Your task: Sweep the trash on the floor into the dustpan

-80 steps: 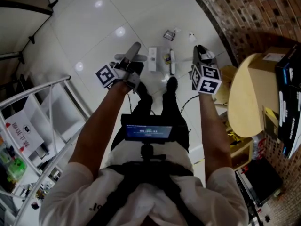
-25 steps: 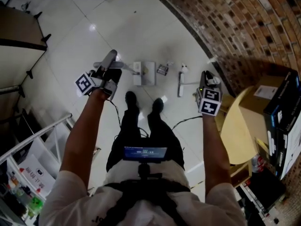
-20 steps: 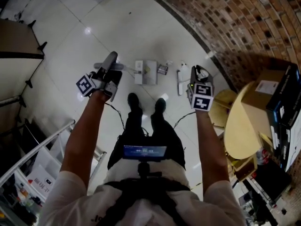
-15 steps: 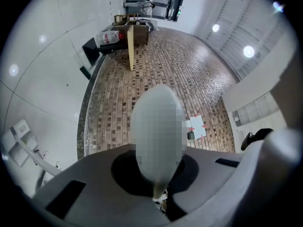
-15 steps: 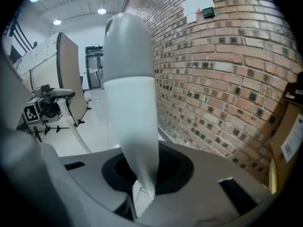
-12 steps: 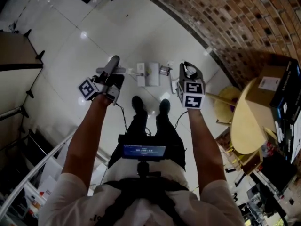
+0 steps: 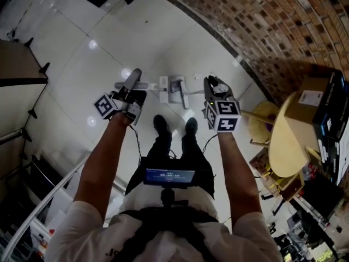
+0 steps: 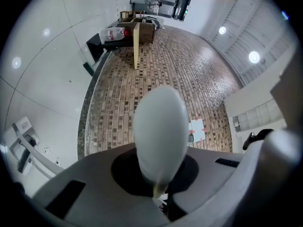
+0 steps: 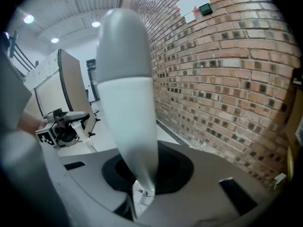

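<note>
Head view sets the dustpan (image 7: 175, 84) on the floor (image 7: 109, 48), its handle (image 7: 150, 85) clamped in the left tool (image 7: 136, 74), while the broom (image 7: 186, 91), pinched narrowly by the right tool (image 7: 213, 83), lies just right of it, nearer the pale trash scrap (image 7: 188, 115) ahead of the right shoe (image 7: 191, 126).

The dustpan (image 7: 173, 84) lies on the floor (image 7: 109, 31) just ahead of the person's shoes (image 7: 161, 125), between the left gripper (image 7: 131, 86) and the right gripper (image 7: 214, 89). Behind it, a brick wall (image 7: 283, 26) runs off to the right. A round table (image 7: 281, 141) stands at the right, with a cardboard box (image 7: 310, 96) at its far edge.
</note>
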### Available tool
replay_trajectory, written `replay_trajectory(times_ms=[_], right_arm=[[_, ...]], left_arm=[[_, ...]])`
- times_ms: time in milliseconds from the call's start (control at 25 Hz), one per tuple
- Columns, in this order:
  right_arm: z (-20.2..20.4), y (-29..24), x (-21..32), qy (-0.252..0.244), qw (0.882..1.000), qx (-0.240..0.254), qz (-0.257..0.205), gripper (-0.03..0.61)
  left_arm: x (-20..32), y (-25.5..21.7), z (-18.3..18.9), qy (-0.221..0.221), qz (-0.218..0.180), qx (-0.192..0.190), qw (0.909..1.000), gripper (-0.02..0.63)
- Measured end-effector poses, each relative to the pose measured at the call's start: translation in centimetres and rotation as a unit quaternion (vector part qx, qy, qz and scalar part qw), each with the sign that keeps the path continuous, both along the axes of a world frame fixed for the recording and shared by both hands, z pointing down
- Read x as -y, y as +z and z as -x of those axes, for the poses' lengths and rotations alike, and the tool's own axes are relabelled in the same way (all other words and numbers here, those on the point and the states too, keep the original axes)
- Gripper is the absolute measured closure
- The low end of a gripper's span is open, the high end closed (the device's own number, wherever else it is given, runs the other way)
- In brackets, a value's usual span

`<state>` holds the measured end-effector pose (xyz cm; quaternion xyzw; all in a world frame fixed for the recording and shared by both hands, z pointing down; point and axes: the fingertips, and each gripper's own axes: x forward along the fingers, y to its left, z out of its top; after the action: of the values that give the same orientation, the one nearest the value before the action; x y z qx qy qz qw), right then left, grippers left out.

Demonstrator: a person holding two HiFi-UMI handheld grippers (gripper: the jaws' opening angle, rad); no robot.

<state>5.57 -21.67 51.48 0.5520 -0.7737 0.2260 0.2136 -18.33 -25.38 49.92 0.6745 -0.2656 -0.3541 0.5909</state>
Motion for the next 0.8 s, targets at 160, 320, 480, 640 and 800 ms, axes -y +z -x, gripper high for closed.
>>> replay_trajectory(times_ms=[160, 320, 480, 640, 800], right_arm=[[-1.2, -1.5, -0.3, 0.004, 1.000, -0.019, -0.012, 0.543], [-3.2, -3.3, -0.2, 0.016, 0.999, -0.037, -0.029, 0.545], [-4.2, -4.5, -0.6, 0.022, 0.997, -0.057, -0.038, 0.545], [-4.9, -5.0, -0.5, 0.017, 0.994, -0.096, -0.048, 0.545], [-6.6, -4.0, 0.3, 0.010, 0.991, -0.128, -0.039, 0.545]], left_arm=[[0.2, 0.1, 0.8, -0.004, 0.000, -0.002, 1.0000, 0.613], [0.3, -0.2, 1.2, -0.007, -0.008, -0.011, 0.9999, 0.613], [0.0, -0.7, 0.9, 0.000, -0.015, -0.022, 0.9996, 0.613], [0.1, -1.5, 0.1, 0.007, -0.025, -0.024, 0.9994, 0.613], [0.9, -2.0, -1.3, 0.011, -0.033, -0.021, 0.9991, 0.613]])
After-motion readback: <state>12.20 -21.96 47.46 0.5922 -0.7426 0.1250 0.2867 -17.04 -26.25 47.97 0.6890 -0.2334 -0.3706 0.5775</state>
